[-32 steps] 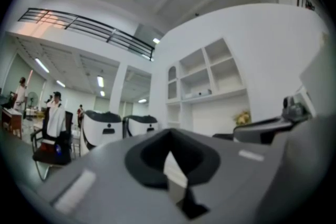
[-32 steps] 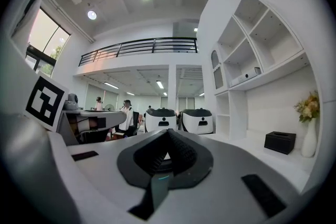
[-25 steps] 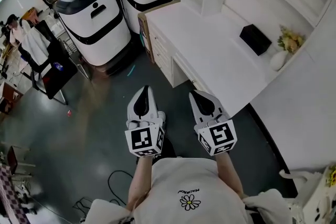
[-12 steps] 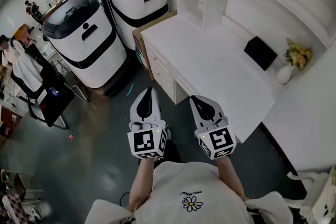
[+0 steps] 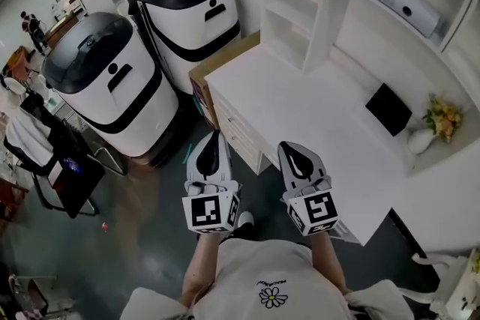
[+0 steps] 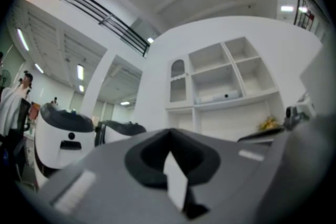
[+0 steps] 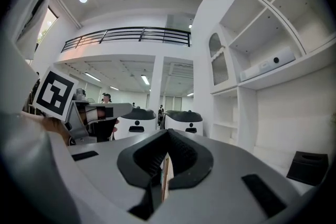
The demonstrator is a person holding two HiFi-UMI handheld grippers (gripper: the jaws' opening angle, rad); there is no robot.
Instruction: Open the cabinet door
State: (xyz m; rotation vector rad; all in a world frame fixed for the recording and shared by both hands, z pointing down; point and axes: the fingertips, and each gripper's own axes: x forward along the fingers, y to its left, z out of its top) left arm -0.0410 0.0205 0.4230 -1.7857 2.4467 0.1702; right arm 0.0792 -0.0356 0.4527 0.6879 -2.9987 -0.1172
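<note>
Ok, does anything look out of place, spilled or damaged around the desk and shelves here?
Nothing stands out. The white desk is tidy, with nothing spilled on it: the black box lies flat, the flower vase stands upright beside it, and the shelves look intact.

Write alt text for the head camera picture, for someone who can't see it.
Looking down from above, a person holds the left gripper and right gripper, both shut and empty, towards the corner of a white desk. Two white-and-black machines stand at the picture's left; a black box and a flower vase sit on the desk.
</note>
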